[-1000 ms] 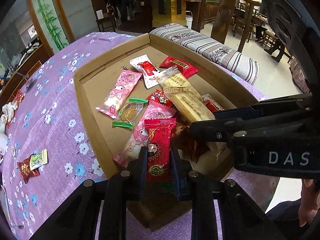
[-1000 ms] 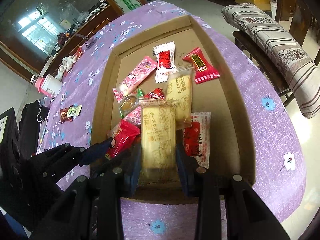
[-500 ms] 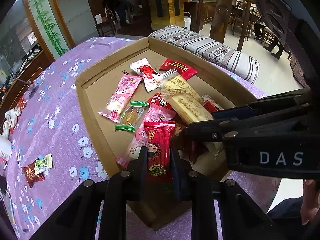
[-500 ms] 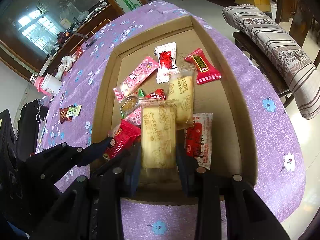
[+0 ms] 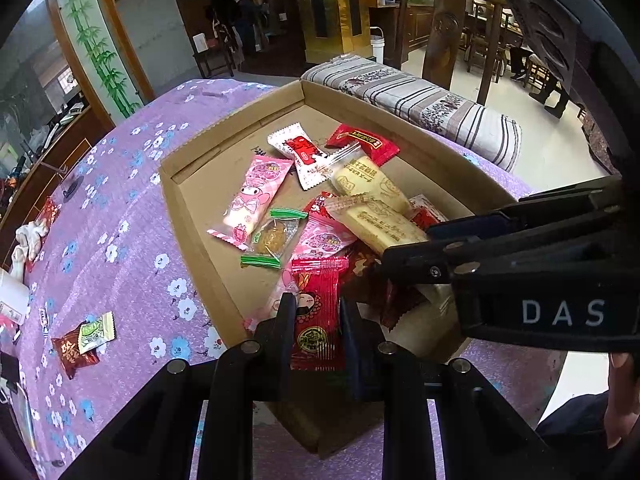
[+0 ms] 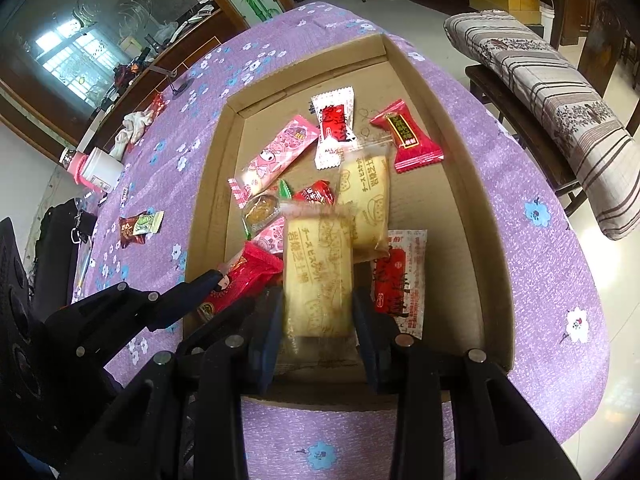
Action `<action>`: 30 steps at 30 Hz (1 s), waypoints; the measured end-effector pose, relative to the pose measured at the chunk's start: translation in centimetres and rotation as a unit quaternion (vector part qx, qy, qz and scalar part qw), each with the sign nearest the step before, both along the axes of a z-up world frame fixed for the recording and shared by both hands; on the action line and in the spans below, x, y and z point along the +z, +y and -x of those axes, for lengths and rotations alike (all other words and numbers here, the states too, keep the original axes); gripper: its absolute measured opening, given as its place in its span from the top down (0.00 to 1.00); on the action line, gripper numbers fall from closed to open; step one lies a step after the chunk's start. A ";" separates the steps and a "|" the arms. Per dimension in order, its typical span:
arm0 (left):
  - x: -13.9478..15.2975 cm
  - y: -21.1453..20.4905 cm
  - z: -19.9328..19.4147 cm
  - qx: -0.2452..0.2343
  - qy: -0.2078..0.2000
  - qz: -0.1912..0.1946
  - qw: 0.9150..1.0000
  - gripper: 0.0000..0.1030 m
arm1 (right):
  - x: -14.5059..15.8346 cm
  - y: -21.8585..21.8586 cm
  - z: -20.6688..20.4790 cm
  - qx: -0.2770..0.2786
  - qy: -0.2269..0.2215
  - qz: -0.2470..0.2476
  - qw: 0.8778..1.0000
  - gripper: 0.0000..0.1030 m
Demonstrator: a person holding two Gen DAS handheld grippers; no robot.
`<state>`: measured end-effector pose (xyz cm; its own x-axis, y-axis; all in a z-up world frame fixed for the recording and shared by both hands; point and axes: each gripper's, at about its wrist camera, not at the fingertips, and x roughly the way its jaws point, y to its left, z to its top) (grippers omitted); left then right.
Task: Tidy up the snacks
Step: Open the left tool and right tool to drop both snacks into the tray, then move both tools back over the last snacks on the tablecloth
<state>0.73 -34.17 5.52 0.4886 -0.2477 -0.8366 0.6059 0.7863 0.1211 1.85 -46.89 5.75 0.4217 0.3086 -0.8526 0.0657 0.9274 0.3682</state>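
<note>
A shallow cardboard box [image 5: 188, 184] [image 6: 472, 184] lies on a purple flowered tablecloth and holds several snack packets. My left gripper [image 5: 316, 316] is shut on a red snack packet [image 5: 318, 312], held over the box's near corner; it also shows in the right wrist view [image 6: 244, 276]. My right gripper [image 6: 318, 312] is shut on a yellow biscuit packet [image 6: 318, 276], held over the box's near end; the packet also shows in the left wrist view [image 5: 380, 226]. A pink packet [image 5: 256, 196], a white and red packet [image 6: 334, 132] and a second yellow biscuit packet [image 6: 366, 204] lie inside.
Two small packets, brown and green [image 5: 82, 342] [image 6: 140, 226], lie on the cloth left of the box. A white and pink bottle [image 6: 94, 168] and crumpled tissue [image 6: 134, 128] sit further left. A striped bench cushion [image 6: 560, 112] stands beyond the table's right edge.
Both grippers have stayed shut on their packets and drifted slightly over the box's near end. The packets inside lie as before.
</note>
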 end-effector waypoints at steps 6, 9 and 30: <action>0.3 0.3 -0.2 0.011 -0.001 0.001 1.000 0.70 | 0.5 -0.1 0.1 -0.004 -0.005 0.004 1.000 0.66; 0.7 0.7 -0.2 0.017 -0.005 0.009 1.000 0.52 | 0.9 -0.6 0.4 -0.011 -0.013 0.006 1.000 0.66; 4.0 4.8 1.4 0.029 -0.041 0.052 0.997 0.46 | 4.0 1.6 1.7 -0.027 -0.064 0.017 0.997 0.66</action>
<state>-0.66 -29.38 9.56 0.5701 -0.3001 -0.7648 0.5500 0.8309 0.0840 0.12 -45.31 9.79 0.5433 0.2535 -0.8004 0.0708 0.9361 0.3445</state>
